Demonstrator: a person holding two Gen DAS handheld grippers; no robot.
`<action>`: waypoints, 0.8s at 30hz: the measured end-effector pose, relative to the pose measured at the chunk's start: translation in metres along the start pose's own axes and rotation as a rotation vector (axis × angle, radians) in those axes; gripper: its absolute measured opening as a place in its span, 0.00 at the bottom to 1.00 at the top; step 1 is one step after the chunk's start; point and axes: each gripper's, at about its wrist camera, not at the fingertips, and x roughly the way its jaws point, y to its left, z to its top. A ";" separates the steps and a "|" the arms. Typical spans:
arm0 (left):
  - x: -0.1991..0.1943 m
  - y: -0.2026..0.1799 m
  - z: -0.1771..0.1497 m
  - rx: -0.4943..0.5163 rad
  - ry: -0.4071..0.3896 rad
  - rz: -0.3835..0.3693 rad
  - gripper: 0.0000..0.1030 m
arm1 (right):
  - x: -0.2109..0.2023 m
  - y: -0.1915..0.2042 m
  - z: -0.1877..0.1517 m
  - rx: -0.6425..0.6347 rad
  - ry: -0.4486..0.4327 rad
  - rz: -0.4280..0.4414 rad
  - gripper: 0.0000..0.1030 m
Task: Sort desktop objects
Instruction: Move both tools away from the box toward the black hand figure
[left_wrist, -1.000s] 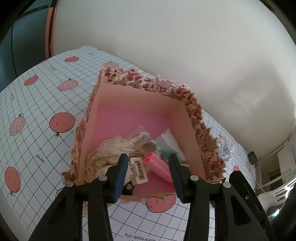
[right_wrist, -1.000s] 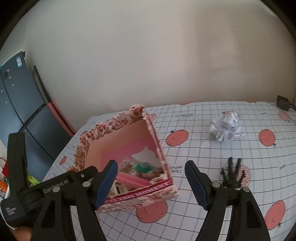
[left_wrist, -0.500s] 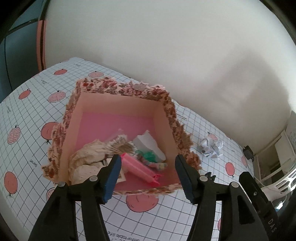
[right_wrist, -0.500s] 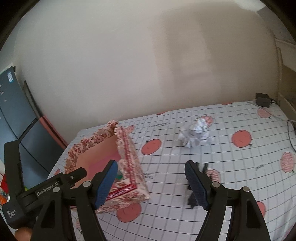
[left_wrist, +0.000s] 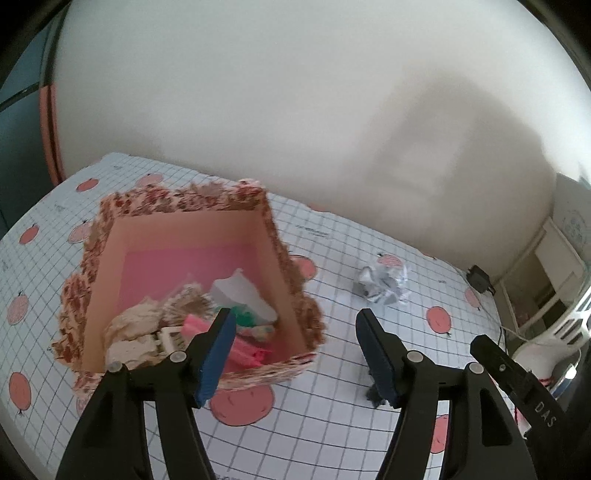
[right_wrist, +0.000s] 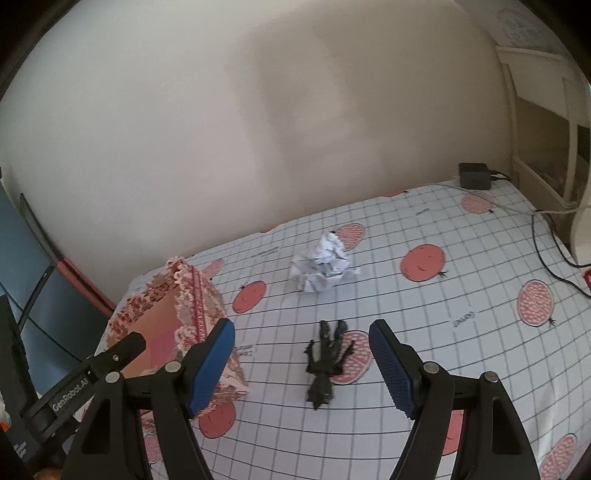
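Soft, even daylight is filling both views, and the plain cream wall (right_wrist: 258, 110) is showing faint grey shadow patches. Motion blur is softening the flower-patterned cardboard box (left_wrist: 280, 258) and the crumpled white paper ball (right_wrist: 321, 266). The fisheye lens is bending the white grid-printed tabletop (right_wrist: 461, 288) and darkening every corner. A bright glow is washing out the left view's far right edge.

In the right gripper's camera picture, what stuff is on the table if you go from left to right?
flowery box → crumpled paper ball → black hair clip → black charger, far back by the wall.
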 end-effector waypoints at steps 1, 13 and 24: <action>0.000 -0.005 -0.001 0.005 -0.001 -0.004 0.66 | -0.001 -0.004 0.001 0.006 0.000 -0.001 0.75; 0.003 -0.047 -0.009 0.070 -0.014 -0.051 0.66 | -0.012 -0.036 0.005 0.048 -0.012 -0.023 0.75; 0.017 -0.079 -0.023 0.136 0.019 -0.088 0.66 | -0.014 -0.064 0.005 0.103 0.000 -0.028 0.76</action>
